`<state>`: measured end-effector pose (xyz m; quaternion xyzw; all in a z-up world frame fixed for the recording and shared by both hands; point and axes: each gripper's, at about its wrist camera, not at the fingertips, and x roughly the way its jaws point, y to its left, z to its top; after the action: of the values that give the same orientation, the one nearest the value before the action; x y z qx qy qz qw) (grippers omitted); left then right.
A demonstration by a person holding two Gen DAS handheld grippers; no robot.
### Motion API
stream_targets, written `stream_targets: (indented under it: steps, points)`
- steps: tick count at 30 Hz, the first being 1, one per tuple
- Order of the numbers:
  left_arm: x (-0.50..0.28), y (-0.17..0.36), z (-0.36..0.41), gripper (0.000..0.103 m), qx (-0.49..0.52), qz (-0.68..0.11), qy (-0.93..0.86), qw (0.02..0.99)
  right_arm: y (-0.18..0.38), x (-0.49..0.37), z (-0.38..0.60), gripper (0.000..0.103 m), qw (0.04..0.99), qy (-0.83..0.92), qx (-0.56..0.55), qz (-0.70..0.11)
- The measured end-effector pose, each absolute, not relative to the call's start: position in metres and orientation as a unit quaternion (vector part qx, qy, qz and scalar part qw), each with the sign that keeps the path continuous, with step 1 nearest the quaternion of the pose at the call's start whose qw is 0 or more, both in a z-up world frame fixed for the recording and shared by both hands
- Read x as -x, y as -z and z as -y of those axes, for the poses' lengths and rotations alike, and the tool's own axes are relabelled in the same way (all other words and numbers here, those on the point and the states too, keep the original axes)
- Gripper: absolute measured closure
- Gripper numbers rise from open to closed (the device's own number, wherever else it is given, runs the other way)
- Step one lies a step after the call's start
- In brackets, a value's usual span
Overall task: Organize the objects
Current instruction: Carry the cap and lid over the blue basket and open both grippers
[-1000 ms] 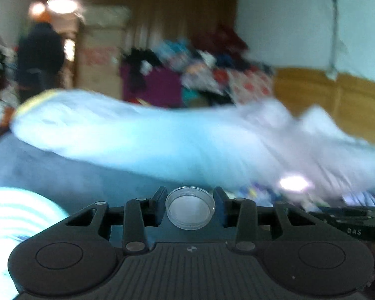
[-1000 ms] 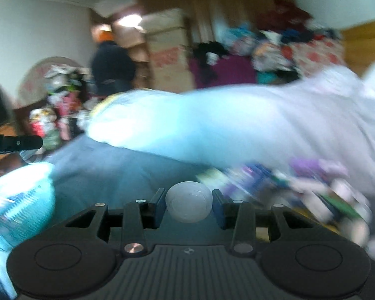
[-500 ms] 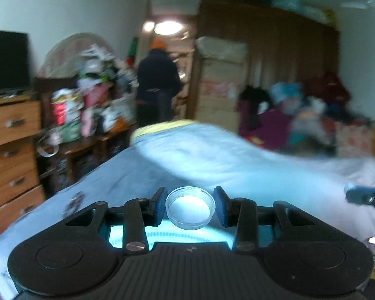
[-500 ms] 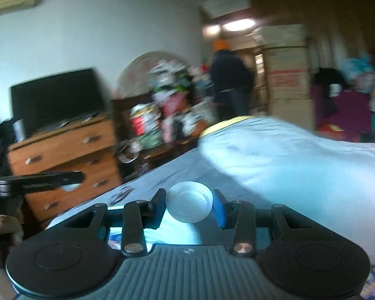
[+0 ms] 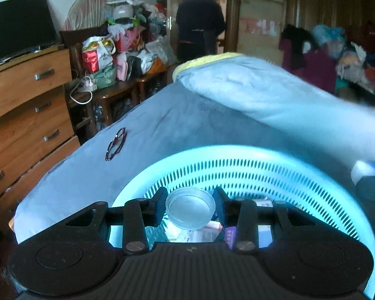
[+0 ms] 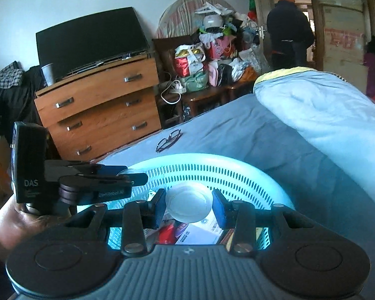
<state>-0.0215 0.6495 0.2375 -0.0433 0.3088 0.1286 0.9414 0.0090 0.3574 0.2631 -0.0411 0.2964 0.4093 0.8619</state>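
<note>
Bed (image 5: 162, 130): each claw (image 5: 190, 208) (image 6: 189, 206) clamps a lid; left reads "DAS".

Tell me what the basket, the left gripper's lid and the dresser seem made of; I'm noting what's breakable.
Basket: likely plastic, glossy pale turquoise, with moulded rows of slots. Lid, held in the left gripper: clear and slightly frosted with a ribbed rim, probably plastic, though glass can't be ruled out. Dresser: wood or wood veneer, grain visible, metal-looking handles.

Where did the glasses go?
The glasses lie folded on the blue bedsheet, near the bed's left edge by the wooden dresser, just beyond the turquoise basket.
</note>
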Motion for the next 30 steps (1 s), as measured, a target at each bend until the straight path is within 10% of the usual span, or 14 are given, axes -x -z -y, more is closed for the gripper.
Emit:
stream_targets:
  steps: [21, 25, 30]
  points:
    - [0.011, -0.224, -0.636, 0.061, 0.027, -0.315, -0.119, 0.941, -0.244, -0.030, -0.370, 0.058, 0.860, -0.405, 0.039, -0.308]
    - [0.013, -0.229, -0.631, 0.014, 0.011, -0.301, -0.128, 0.945, -0.244, -0.029, -0.364, 0.027, 0.864, -0.408, 0.024, -0.294]
    - [0.020, -0.245, -0.622, 0.007, 0.016, -0.270, -0.116, 0.956, -0.243, -0.014, -0.314, 0.023, 0.886, -0.393, -0.008, -0.246]
